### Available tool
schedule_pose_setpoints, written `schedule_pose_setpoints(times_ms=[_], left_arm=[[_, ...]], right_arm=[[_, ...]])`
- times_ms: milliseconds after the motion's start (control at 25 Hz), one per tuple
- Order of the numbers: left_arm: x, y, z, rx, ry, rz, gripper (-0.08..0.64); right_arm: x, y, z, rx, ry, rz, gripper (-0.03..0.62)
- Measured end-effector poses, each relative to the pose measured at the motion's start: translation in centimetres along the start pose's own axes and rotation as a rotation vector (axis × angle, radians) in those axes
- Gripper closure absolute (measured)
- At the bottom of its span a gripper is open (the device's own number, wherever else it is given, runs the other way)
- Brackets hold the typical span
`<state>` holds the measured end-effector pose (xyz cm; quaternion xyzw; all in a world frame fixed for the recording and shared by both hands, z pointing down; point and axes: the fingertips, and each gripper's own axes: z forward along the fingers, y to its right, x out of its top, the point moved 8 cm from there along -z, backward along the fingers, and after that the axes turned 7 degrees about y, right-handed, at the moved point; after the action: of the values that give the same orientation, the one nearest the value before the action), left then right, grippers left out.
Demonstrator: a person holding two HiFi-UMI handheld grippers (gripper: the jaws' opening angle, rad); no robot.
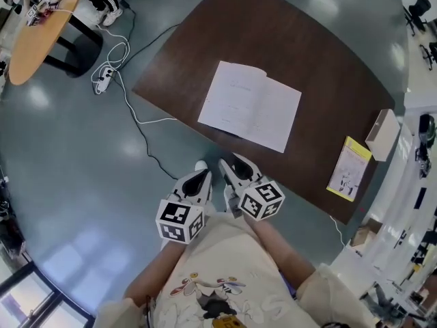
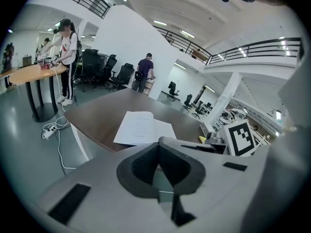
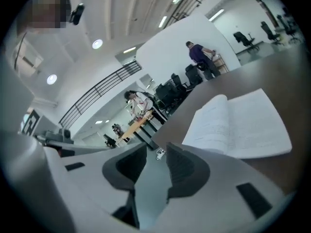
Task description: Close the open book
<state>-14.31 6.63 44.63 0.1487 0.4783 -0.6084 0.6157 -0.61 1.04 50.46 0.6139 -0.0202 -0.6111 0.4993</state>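
Note:
An open white book (image 1: pixel 250 105) lies flat near the front edge of a dark brown table (image 1: pixel 314 46). Both grippers hang side by side short of that edge, over the floor and apart from the book. My left gripper (image 1: pixel 200 178) points at the table with its jaws together and nothing between them. My right gripper (image 1: pixel 232 164) stands with a clear gap between its jaws, empty. The left gripper view has the book (image 2: pixel 143 128) ahead beyond the gripper (image 2: pixel 158 147). The right gripper view puts the book (image 3: pixel 238 123) up and to the right of the gripper (image 3: pixel 156 152).
A yellow booklet (image 1: pixel 349 168) and a white box (image 1: pixel 382 134) sit at the table's right end. A white cable with a power strip (image 1: pixel 104 79) runs across the floor at the left. A round wooden table (image 1: pixel 41 29) stands far left, and people (image 2: pixel 65 57) stand beyond.

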Motion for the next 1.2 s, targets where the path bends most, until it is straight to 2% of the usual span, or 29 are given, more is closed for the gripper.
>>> schedule_pose_setpoints(times_ms=[120,400,680,880,1200], left_arm=[[-0.2,-1.6,0.8,-0.006,-0.008,-0.021,0.555],[0.4,-4.1,1.5,-0.017,-0.013,-0.035,0.555],[-0.2,-5.1,1.3,-0.038,-0.048,-0.037,0.555],[-0.3,-6.1,0.9,-0.035,-0.056,-0.041,0.555],[-0.2,-7.3,0.3,-0.034,-0.062,-0.036,0.555]], right_arm=[[-1.4,1.3,1.7,-0.054,0.011,0.144,0.464],[-3.1,3.3,5.5,-0.185,0.053,0.291,0.447],[-5.1,6.1,7.9,-0.32,0.118,0.498,0.423],[-5.2,7.4,8.9,-0.369,0.164,0.533,0.422],[-6.2,8.4,10.3,-0.435,0.184,0.618,0.422]])
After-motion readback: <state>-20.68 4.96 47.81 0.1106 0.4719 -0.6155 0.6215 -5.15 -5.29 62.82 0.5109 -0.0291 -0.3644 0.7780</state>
